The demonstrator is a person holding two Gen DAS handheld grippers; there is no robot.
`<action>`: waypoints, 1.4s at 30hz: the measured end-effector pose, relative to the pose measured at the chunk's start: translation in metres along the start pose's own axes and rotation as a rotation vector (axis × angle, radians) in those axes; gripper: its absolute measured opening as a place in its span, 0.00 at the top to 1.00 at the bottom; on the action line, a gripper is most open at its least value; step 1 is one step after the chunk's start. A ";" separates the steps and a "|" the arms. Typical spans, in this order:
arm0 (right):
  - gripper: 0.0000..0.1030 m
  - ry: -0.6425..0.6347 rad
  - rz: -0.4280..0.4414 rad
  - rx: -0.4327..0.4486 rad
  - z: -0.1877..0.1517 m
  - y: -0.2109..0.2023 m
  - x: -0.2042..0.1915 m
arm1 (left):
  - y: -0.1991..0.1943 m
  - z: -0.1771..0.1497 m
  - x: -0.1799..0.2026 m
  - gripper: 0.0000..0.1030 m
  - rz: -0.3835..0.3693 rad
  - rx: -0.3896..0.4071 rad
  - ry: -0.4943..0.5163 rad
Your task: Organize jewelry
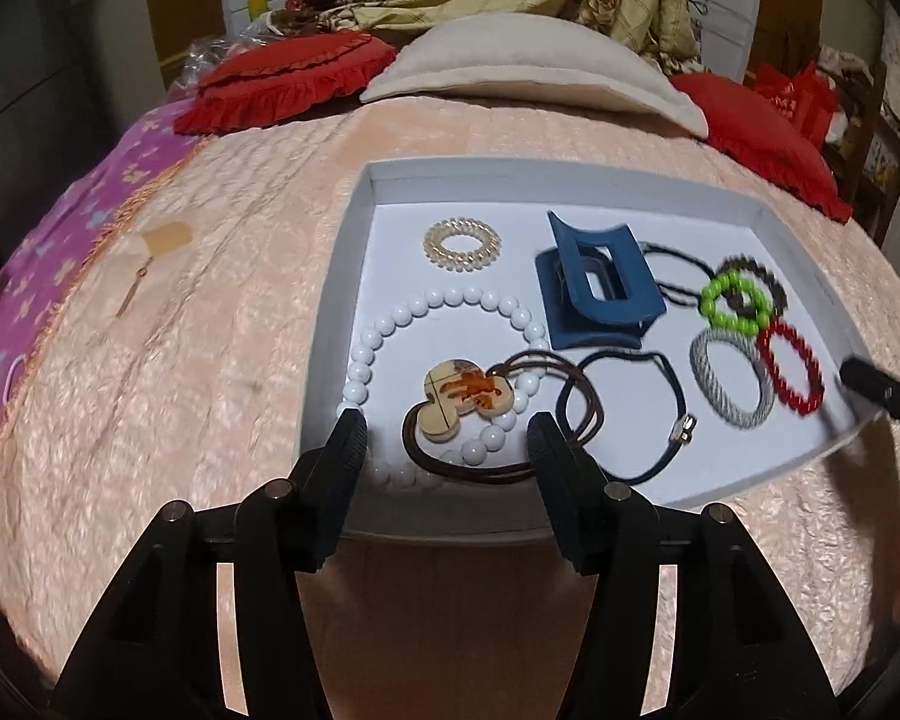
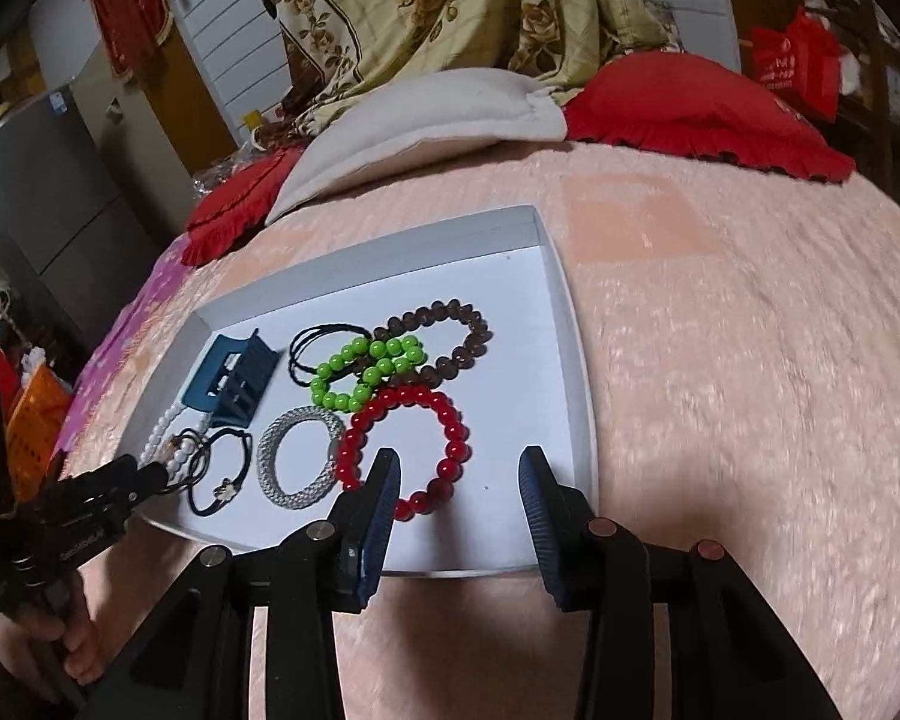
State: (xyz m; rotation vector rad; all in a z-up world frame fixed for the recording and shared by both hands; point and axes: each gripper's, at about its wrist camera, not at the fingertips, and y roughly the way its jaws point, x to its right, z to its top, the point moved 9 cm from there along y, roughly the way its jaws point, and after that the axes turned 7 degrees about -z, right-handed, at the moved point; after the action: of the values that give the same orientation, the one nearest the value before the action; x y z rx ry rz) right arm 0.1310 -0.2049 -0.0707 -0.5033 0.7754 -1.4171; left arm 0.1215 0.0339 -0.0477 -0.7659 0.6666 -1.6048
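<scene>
We hold both hand-held grippers over the near edge of the shallow white cardboard tray (image 1: 354,222) that lies on the pink plush bedspread (image 1: 180,324), and all the jewelry lies inside that tray.

Our left gripper (image 1: 447,438) has its jaws spread wide and grips nothing. Straight ahead of it, just past the fingertips, lies the cream wooden pendant with an orange figure (image 1: 465,399) on its brown cord, resting on the ring of white round beads (image 1: 444,306). The pendant's long axis runs roughly across our jaw gap, slightly tilted. So this arm is the nearer one for that piece, and a short push forward and down would bracket it.

Our right gripper (image 2: 459,480) is likewise wide open and empty. The red glossy bead bracelet (image 2: 450,420) lies flat directly in front of it, its near arc partly hidden behind the left finger. The woven silver-grey ring (image 2: 276,474) lies just to the left of the bracelet, and the green bead bracelet (image 2: 366,375) overlaps a brown bead bracelet (image 2: 468,330) beyond.

We judge the right arm best placed for the red bracelet; its near arc runs crosswise to the fingers, so the jaws would need to straddle the beads rather than the open centre.
</scene>
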 end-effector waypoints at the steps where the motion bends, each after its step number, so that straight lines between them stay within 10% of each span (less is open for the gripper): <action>1: 0.62 0.014 -0.001 -0.001 -0.002 -0.004 0.000 | -0.006 0.000 -0.001 0.46 -0.008 0.016 -0.016; 5: 0.57 -0.039 -0.018 0.113 -0.002 -0.047 -0.017 | -0.055 0.005 0.000 0.18 -0.036 0.149 -0.063; 8: 0.00 -0.108 -0.032 0.175 -0.014 -0.074 -0.042 | -0.090 0.003 0.005 0.00 -0.015 0.238 -0.051; 16: 0.00 -0.231 -0.180 0.244 -0.036 -0.095 -0.063 | -0.111 -0.016 0.022 0.00 0.085 0.181 0.069; 21: 0.00 -0.206 -0.125 0.217 -0.042 -0.096 -0.057 | -0.106 -0.018 0.026 0.00 0.169 0.181 0.104; 33: 0.00 -0.130 -0.141 0.164 -0.043 -0.087 -0.041 | -0.081 -0.031 0.047 0.00 -0.002 0.085 0.040; 42: 0.00 -0.154 -0.175 0.155 -0.045 -0.083 -0.043 | -0.079 -0.035 0.060 0.00 0.014 0.075 0.096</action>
State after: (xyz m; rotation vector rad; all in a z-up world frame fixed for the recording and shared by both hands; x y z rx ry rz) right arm 0.0428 -0.1657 -0.0331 -0.5628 0.5034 -1.5665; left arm 0.0389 -0.0119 -0.0012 -0.6313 0.6746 -1.6522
